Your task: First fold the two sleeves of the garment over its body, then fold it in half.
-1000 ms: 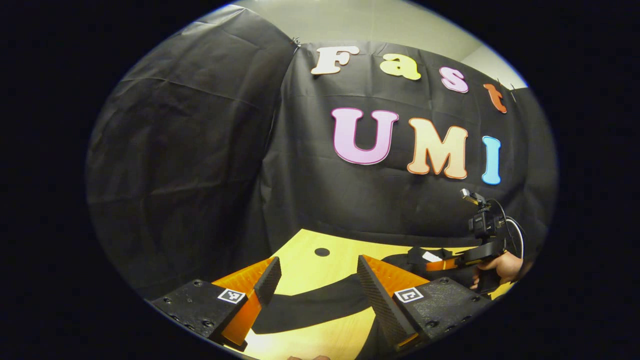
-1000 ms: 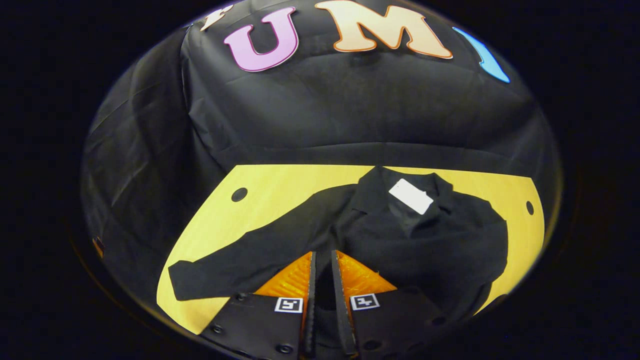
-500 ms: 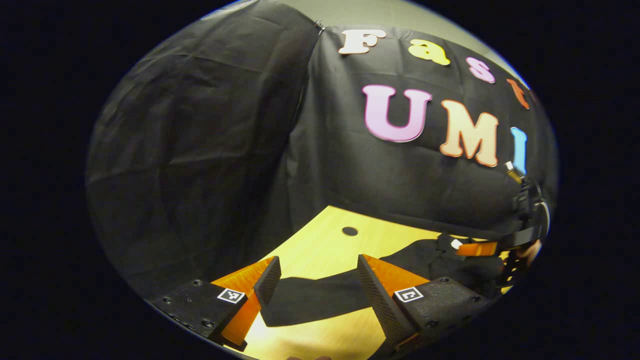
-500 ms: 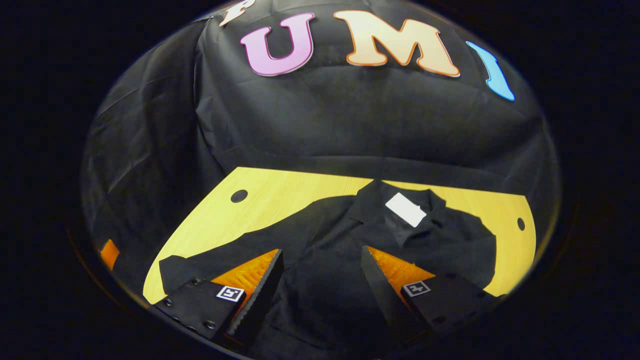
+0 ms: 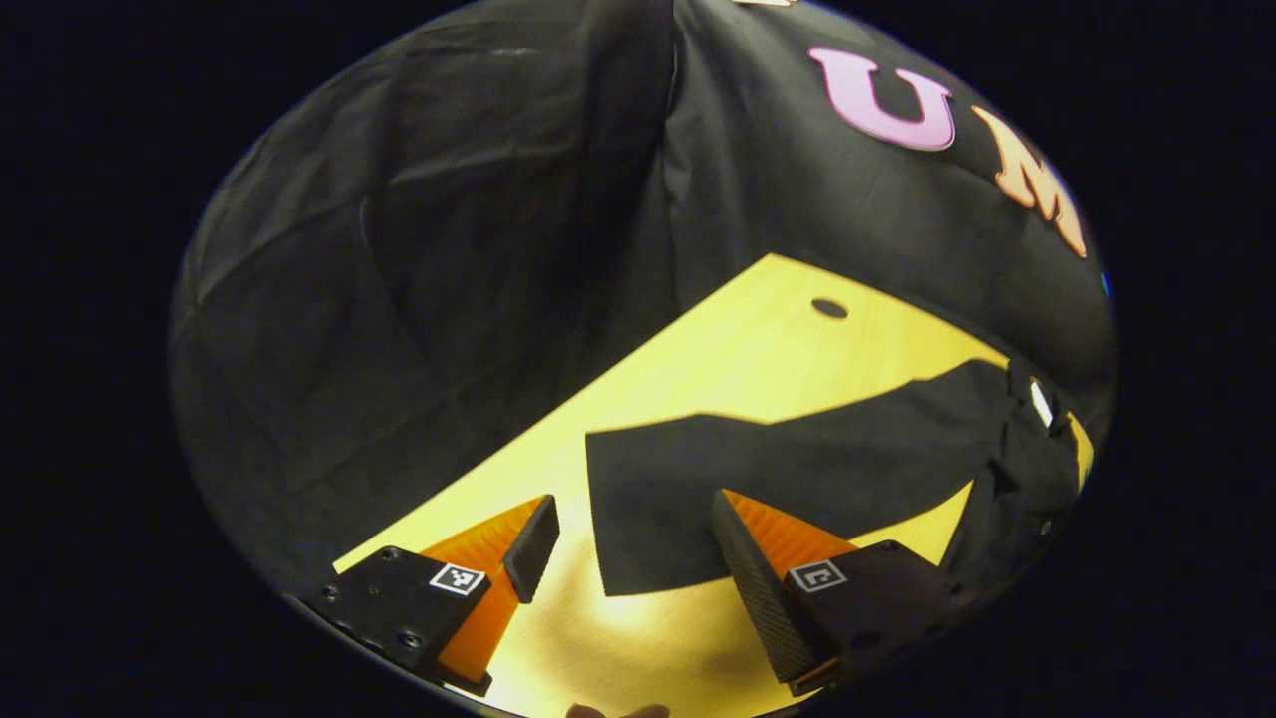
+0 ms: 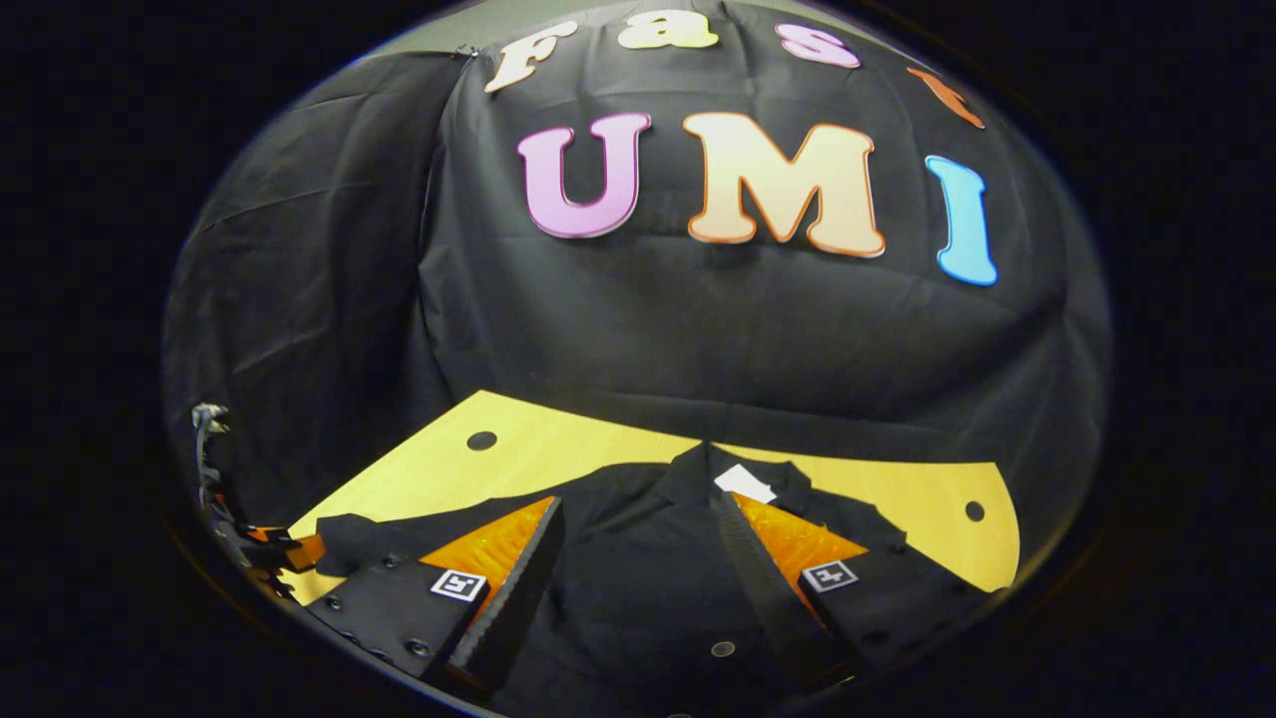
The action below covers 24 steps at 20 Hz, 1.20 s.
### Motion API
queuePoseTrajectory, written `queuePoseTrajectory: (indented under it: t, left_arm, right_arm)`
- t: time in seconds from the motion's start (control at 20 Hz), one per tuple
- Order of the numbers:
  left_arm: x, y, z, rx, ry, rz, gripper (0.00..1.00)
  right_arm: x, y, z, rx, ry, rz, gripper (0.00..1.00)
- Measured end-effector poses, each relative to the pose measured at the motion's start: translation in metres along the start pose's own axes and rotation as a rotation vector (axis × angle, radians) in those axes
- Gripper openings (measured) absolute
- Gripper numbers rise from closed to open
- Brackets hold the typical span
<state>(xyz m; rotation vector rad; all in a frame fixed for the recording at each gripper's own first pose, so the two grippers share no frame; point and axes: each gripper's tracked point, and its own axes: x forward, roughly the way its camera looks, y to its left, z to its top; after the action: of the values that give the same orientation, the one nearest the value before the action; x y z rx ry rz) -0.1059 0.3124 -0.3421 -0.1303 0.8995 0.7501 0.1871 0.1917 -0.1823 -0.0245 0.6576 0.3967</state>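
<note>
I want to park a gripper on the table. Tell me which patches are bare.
Bare table lies between the outstretched sleeve and the booth wall, around the round hole. Another strip runs in front of the sleeve cuff, near the left gripper. In the right gripper view, the shirt body crowds the middle.

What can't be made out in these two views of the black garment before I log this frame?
- Garment hem: right gripper view, cut off by the lower edge and covered by the right gripper.
- Garment's far sleeve: right gripper view, too dark to tell apart from the body.
- White collar tag: too small to make out.
- Left gripper: whether its open fingers touch the near sleeve cannot be told.
</note>
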Motion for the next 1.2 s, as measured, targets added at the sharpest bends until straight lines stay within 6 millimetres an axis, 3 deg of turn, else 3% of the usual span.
queuePoseTrajectory:
  t: [0.15,0.5,0.6,0.85,0.95,1.2]
  left_arm:
    - [-0.008,0.004,0.008,-0.018,0.057,-0.018,0.94]
    - [-0.001,-0.004,0.000,0.016,0.129,-0.034,0.95]
    - [0.000,-0.010,0.005,0.040,0.137,-0.066,0.85]
    - [0.008,-0.031,0.007,0.059,0.129,-0.091,0.07]
    - [0.007,-0.036,0.011,0.061,0.114,-0.135,0.00]
    - [-0.001,-0.045,0.024,0.069,0.109,-0.183,0.00]
  right_arm:
    - [-0.028,-0.010,0.012,-0.019,-0.059,-0.019,0.99]
    - [-0.077,-0.042,0.030,-0.017,-0.145,-0.074,1.00]
    - [-0.084,-0.050,0.026,-0.013,-0.149,-0.096,0.97]
    - [-0.094,-0.072,0.007,0.018,-0.127,-0.131,0.99]
    - [-0.099,-0.080,0.005,0.023,-0.127,-0.144,1.00]
    - [-0.110,-0.098,0.002,0.028,-0.134,-0.172,1.00]
